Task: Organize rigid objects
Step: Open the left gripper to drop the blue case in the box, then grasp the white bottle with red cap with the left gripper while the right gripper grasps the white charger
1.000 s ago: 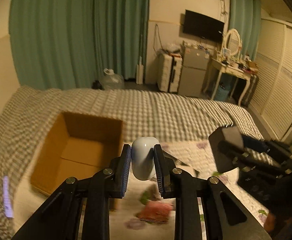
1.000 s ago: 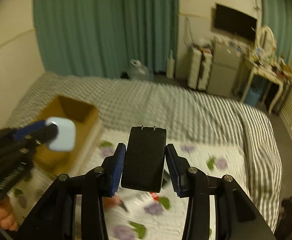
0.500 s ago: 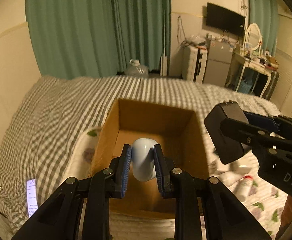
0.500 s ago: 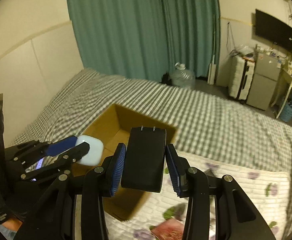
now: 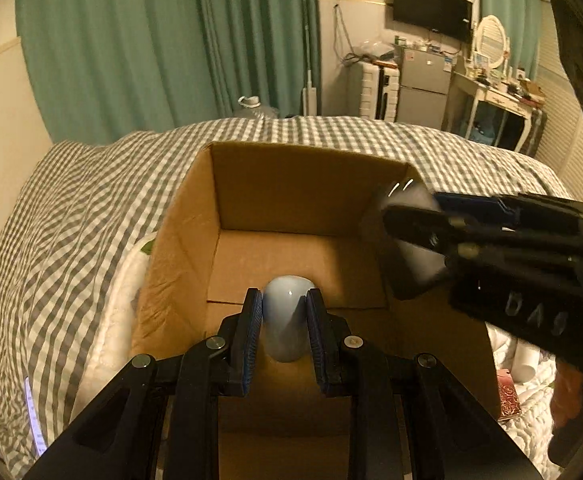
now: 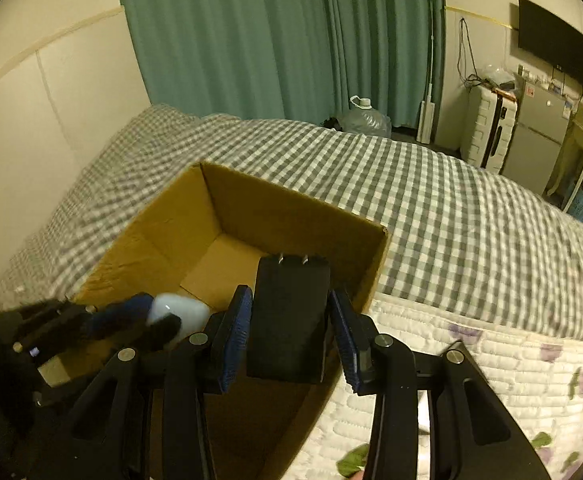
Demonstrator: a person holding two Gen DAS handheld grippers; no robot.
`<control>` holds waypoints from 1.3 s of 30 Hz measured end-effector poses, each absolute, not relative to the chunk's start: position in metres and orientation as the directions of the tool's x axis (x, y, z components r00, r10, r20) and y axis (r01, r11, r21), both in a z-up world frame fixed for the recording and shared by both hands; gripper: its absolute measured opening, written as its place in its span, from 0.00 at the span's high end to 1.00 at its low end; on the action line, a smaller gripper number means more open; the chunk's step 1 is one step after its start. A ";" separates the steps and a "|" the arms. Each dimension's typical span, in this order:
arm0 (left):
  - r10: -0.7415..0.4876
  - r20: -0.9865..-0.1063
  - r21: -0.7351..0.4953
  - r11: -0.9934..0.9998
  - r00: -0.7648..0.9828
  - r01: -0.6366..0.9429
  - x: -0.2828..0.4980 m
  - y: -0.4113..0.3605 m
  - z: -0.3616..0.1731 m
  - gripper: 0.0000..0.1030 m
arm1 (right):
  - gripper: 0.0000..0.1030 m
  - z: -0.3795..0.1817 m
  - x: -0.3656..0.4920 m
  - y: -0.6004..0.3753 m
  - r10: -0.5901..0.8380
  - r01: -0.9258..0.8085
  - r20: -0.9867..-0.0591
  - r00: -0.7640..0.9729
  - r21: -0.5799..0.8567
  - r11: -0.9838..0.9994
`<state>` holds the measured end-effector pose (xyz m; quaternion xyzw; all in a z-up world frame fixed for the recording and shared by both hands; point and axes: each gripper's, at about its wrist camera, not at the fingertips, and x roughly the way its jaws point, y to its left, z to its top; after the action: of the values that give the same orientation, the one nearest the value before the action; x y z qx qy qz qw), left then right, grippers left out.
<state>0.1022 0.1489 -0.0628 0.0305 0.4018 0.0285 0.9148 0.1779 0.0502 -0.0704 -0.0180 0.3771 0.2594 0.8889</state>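
Note:
An open cardboard box [image 5: 291, 184] sits on the bed; it also shows in the right wrist view [image 6: 163, 236]. My left gripper [image 5: 284, 326] is shut on a small white-blue rounded case [image 5: 287, 320] and holds it over the box's inside. My right gripper [image 6: 289, 330] is shut on a black power adapter [image 6: 289, 320] with two prongs, held over the box's near right part. In the left wrist view the right gripper [image 5: 411, 236] and its blurred adapter come in from the right. In the right wrist view the left gripper [image 6: 151, 320] shows at lower left with the case [image 6: 179, 314].
A grey checked blanket [image 6: 431, 200] covers the bed. A white floral quilt [image 6: 471, 360] lies to the right of the box with a red packet [image 5: 509, 398] and white items on it. A phone [image 5: 31, 412] lies at the bed's left edge. Curtains, fridge and desk stand behind.
Both grippers have moved left and forward from the floral quilt to over the box, and lower into it. Each still holds its object.

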 end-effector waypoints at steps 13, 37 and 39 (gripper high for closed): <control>0.086 -0.665 0.096 0.995 0.742 -0.029 0.071 0.106 -0.010 0.35 | 0.12 -0.012 0.142 -0.048 0.310 -0.329 -0.637 0.706 0.092 0.940; 0.074 -0.725 0.080 0.997 0.685 -0.023 0.049 -0.050 -0.036 0.32 | 0.06 -0.016 0.080 -0.226 0.206 -0.185 -0.622 0.756 0.099 0.978; 0.080 -0.745 0.082 0.996 0.663 -0.027 0.055 -0.053 -0.051 0.32 | 0.06 -0.029 0.086 -0.230 0.211 -0.190 -0.637 0.741 0.102 0.977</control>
<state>0.0550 -0.0532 -0.0508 0.0319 0.4097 0.0293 0.9112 0.0856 -0.2299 -0.0292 0.0153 0.3434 0.1073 0.9329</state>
